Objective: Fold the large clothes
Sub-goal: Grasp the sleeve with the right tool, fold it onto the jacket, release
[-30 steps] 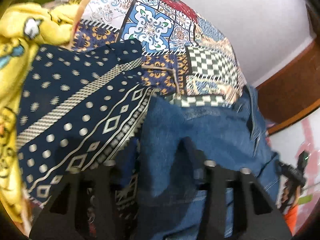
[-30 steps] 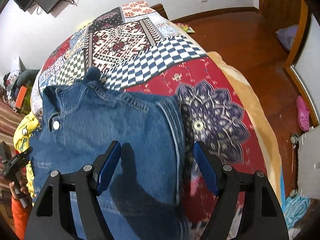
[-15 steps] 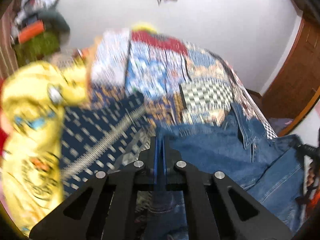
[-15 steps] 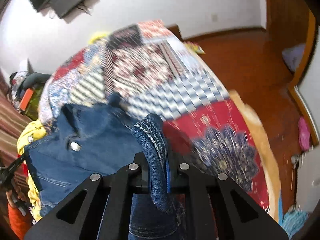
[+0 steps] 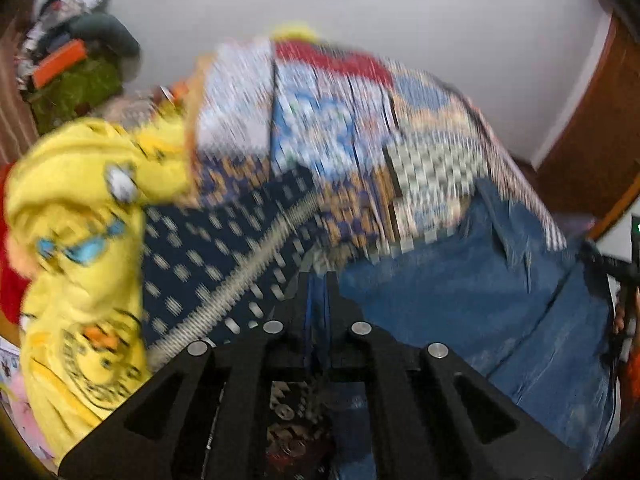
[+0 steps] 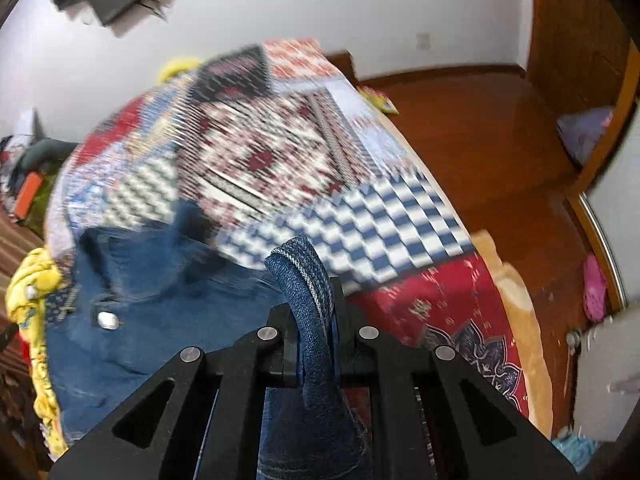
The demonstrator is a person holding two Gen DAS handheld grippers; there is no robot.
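**Both grippers clamped on a denim garment over a patchwork bed**

Left wrist view, blurred by motion: the left gripper (image 5: 318,292) reaches forward and slightly downward over the bed, its black frame filling the lower part of the picture. Its two fingers are pressed together with only a thin strip of blue cloth showing between them, an edge of the denim garment (image 5: 460,296). The rest of the denim spreads away to the right of the gripper, lying on the patchwork bedspread (image 5: 332,120). Left of the gripper lies a navy patterned cloth (image 5: 208,256) with a pale band running diagonally across it. Further left of that is a heap of yellow printed fabric (image 5: 80,240). Behind the bedspread stands a white wall (image 5: 400,12).

Right wrist view, also partly blurred: the right gripper (image 6: 316,320) points forward over the bed, level with the near edge of the bedspread (image 6: 280,152). Its fingers are closed tight on a thick fold of the denim garment (image 6: 160,300), and a stitched hem curls up above the fingertips. The main body of the garment, with a metal button (image 6: 107,319), lies left of the gripper on the bedspread. Right of the gripper the bedspread shows a red panel, and beyond the bed is a wooden floor (image 6: 480,128). A pink shoe (image 6: 595,288) sits on the floor at far right.
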